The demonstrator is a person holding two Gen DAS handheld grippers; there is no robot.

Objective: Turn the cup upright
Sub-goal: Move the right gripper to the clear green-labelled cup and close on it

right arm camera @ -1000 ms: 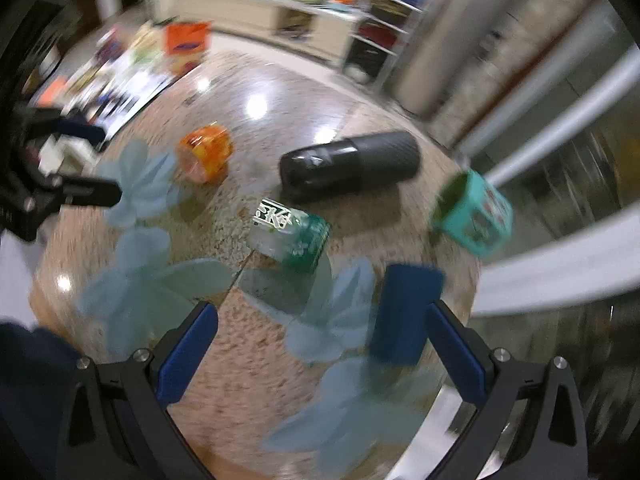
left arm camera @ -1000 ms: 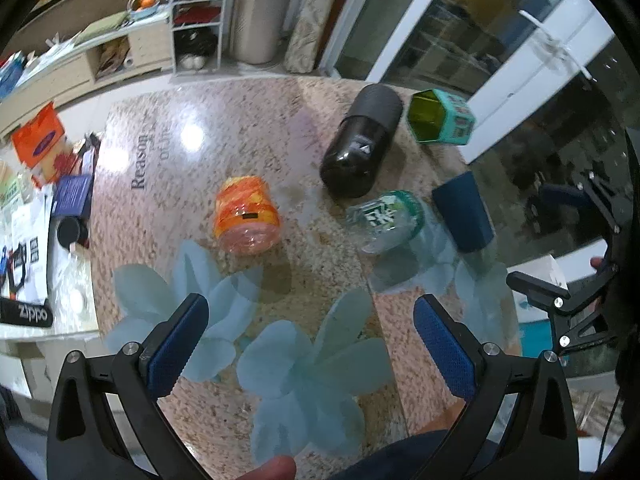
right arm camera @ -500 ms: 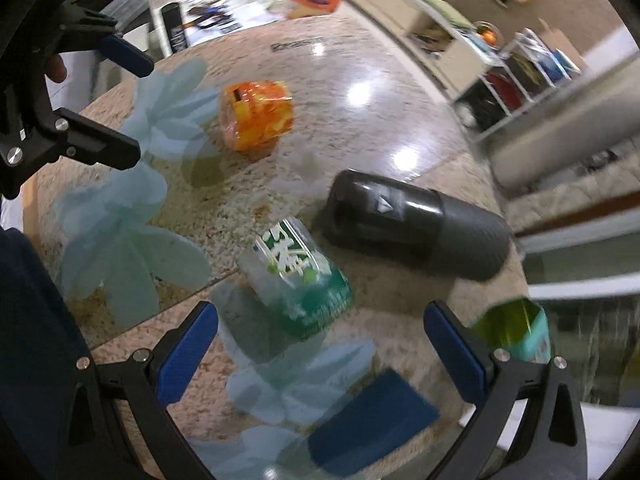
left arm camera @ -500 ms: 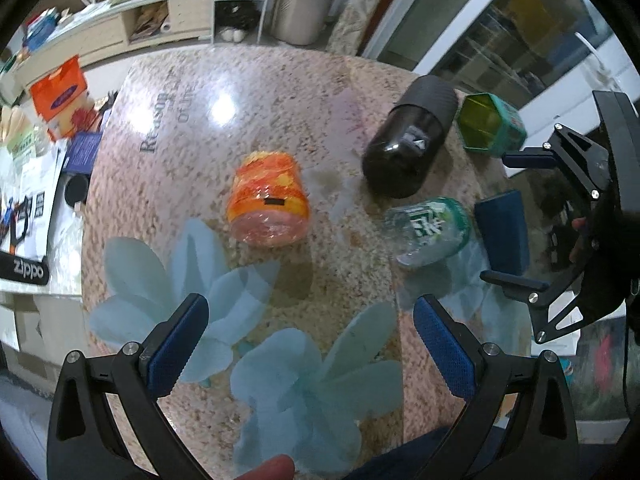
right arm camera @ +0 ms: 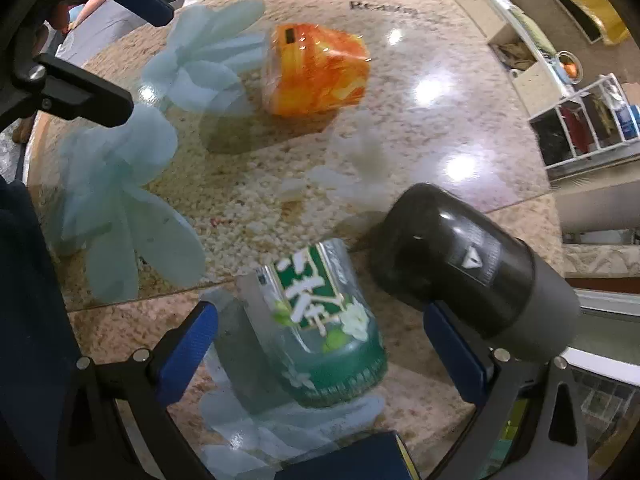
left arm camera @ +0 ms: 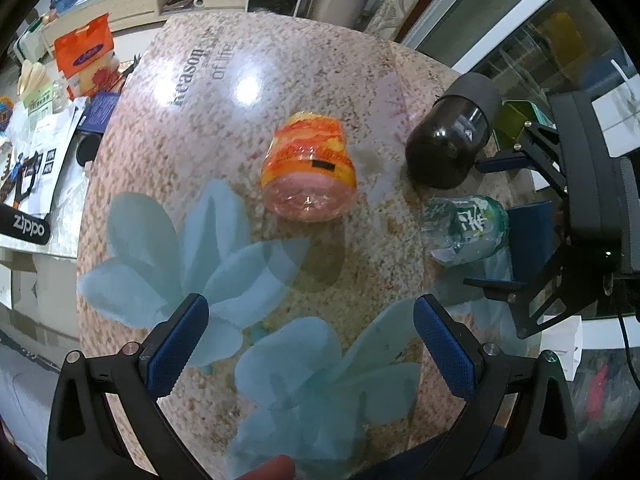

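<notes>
A clear cup with a green label (right arm camera: 320, 328) lies on its side on the speckled stone table (right arm camera: 420, 132). It also shows in the left wrist view (left arm camera: 466, 224). My right gripper (right arm camera: 320, 354) is open with the cup between its blue pads, not touching it. An orange cup (left arm camera: 308, 172) lies on its side mid-table, also in the right wrist view (right arm camera: 316, 76). My left gripper (left arm camera: 306, 346) is open and empty, well short of the orange cup. The right gripper shows in the left wrist view (left arm camera: 496, 224), either side of the green cup.
A black cylinder bottle (right arm camera: 468, 264) lies beside the green cup, touching the right gripper's right side. A teal-and-yellow tin (left arm camera: 516, 116) lies behind it. A dark blue box (right arm camera: 352, 456) sits at the near edge. Pale blue flower prints (left arm camera: 192, 248) mark the tabletop. Clutter (left arm camera: 84, 56) lies left.
My right gripper has moved in toward the green cup, which now lies between its pads. My left gripper has moved closer to the orange cup. No object has moved.
</notes>
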